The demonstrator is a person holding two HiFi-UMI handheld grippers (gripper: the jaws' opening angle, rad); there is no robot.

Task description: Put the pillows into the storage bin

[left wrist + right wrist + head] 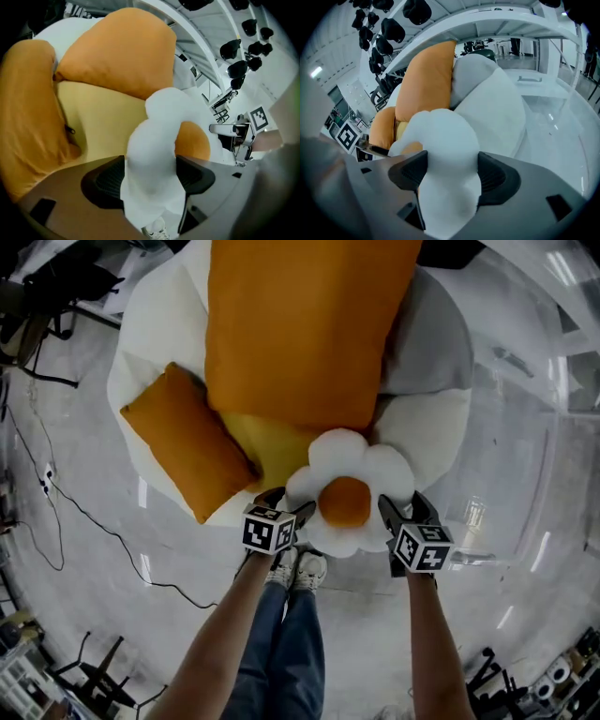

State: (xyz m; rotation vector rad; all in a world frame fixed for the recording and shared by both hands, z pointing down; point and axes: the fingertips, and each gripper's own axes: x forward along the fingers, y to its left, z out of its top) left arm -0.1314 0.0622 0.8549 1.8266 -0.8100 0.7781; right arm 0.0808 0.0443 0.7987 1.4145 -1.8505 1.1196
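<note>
A flower-shaped pillow (347, 502) with white petals and an orange centre hangs at the near edge of the pillow pile. My left gripper (289, 503) has a left petal (154, 154) between its wide-spread jaws, and the pads barely touch it. A right petal (440, 150) bulges around the pads of my right gripper (405, 507), which is shut on it. The pile sits in a clear storage bin (525, 427). It holds a large orange pillow (300, 324), a small orange pillow (187, 442), a yellow pillow (272, 442), white pillows (155, 334) and a grey one (431, 343).
The person's legs and shoes (295, 570) stand right below the flower pillow. A black cable (94, 521) runs across the floor at the left. Black stands (94, 671) are at the bottom left. The bin's clear wall (543, 122) curves round at the right.
</note>
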